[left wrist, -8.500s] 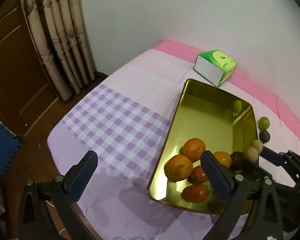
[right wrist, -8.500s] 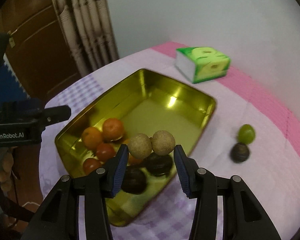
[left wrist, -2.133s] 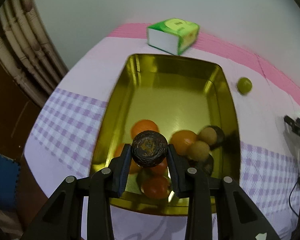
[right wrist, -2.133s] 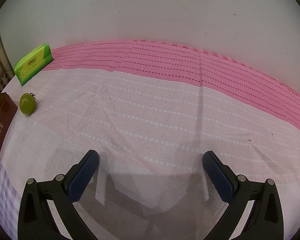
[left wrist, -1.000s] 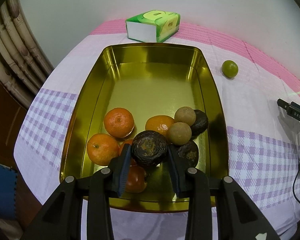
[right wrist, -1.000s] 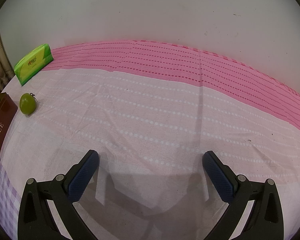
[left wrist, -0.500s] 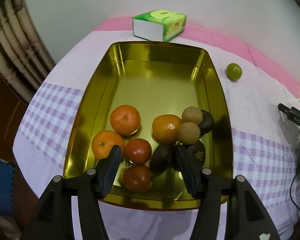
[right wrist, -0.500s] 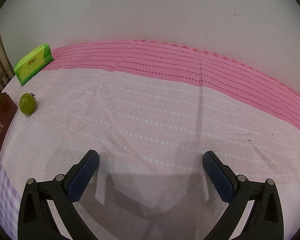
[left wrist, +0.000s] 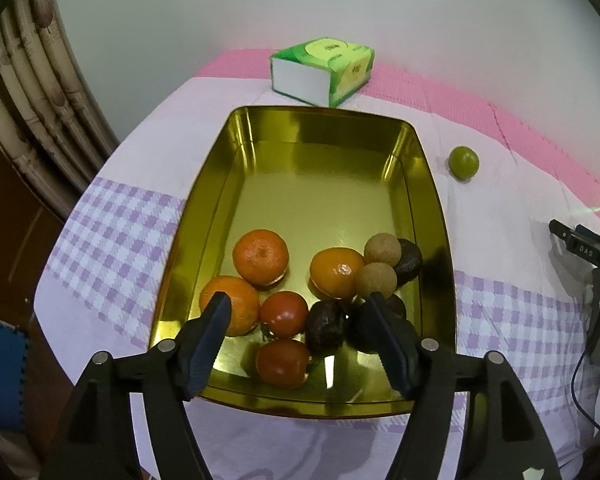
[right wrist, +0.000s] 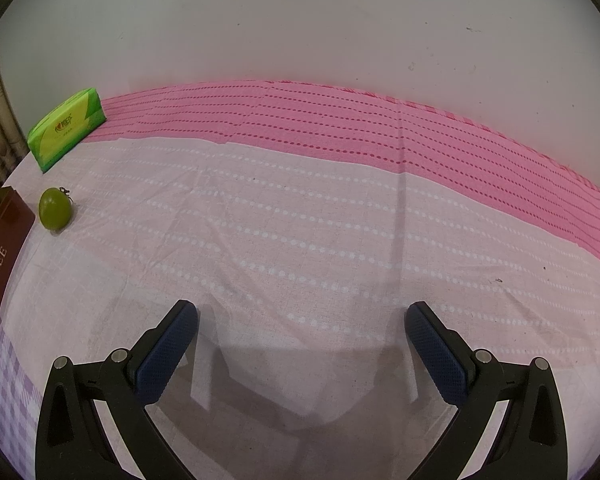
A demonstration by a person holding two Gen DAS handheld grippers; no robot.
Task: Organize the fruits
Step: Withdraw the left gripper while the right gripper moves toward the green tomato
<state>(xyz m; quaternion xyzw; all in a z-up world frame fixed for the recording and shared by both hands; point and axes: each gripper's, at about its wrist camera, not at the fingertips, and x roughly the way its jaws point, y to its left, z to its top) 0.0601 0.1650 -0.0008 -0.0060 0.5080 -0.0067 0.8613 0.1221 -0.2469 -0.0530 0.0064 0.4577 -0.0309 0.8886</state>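
Note:
In the left wrist view a gold tin tray point(left wrist: 320, 184) lies on the cloth. Its near half holds oranges point(left wrist: 261, 257), red tomatoes point(left wrist: 283, 313), tan round fruits point(left wrist: 376, 279) and dark wrinkled fruits. One dark fruit point(left wrist: 325, 330) lies loose on the tray floor. Above it my left gripper point(left wrist: 298, 312) hangs with its jaws opening and its pads touching nothing. A green fruit point(left wrist: 463, 162) rests on the cloth right of the tray, seen again as the green fruit point(right wrist: 54, 209) in the right wrist view. My right gripper point(right wrist: 302, 318) stands open over bare cloth.
A green tissue box point(left wrist: 324, 70) sits behind the tray near the wall; the right wrist view shows the box point(right wrist: 65, 128) at far left. The tray's brown outer wall point(right wrist: 0, 248) shows at that view's left edge. Curtains point(left wrist: 40, 92) and the table's edge lie left.
My left gripper has let go of the dark wrinkled fruit, which now lies in the tray among the others, and its jaws have spread wider. The right gripper has not moved.

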